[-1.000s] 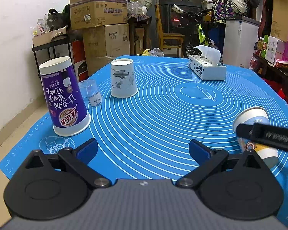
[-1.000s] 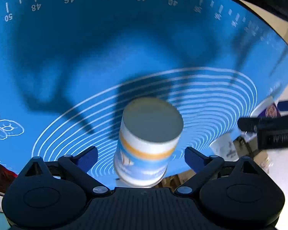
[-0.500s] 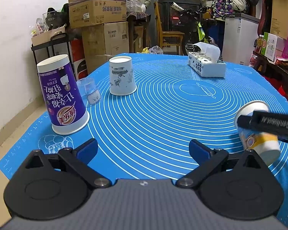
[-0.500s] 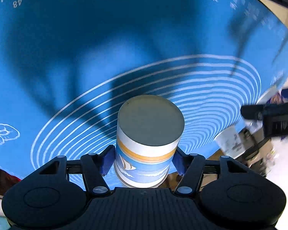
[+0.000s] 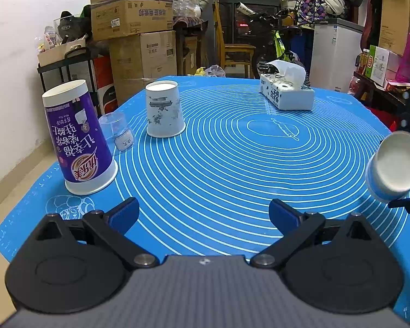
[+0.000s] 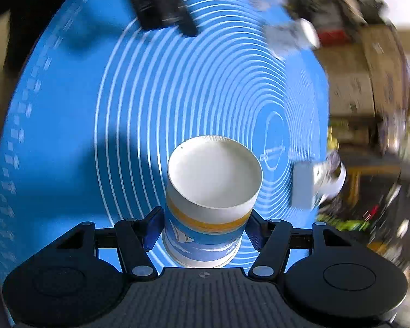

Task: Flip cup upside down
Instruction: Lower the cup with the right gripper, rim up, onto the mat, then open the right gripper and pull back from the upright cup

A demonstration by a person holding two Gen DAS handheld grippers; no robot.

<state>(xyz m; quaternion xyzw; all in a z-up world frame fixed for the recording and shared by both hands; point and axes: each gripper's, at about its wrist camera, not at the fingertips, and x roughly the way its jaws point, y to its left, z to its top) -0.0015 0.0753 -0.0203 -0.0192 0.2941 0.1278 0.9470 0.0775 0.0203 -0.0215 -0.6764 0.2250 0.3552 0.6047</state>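
My right gripper (image 6: 205,229) is shut on a paper cup (image 6: 210,199) with a blue, white and orange sailboat print. The cup's flat bottom faces the camera. In the left wrist view the same cup (image 5: 395,169) hangs tilted above the blue mat (image 5: 232,164) at the far right, held by the right gripper. My left gripper (image 5: 204,214) is open and empty, low over the mat's near edge.
A tall purple cup (image 5: 78,139), a small clear plastic cup (image 5: 117,134) and a white printed cup (image 5: 164,109) all stand upside down at the left and back. A tissue box (image 5: 285,91) sits at the back right. Boxes and furniture ring the table.
My right gripper closed on the sailboat cup, lifted it off the mat and turned it, so the view now sweeps across the table. The left gripper stayed put.
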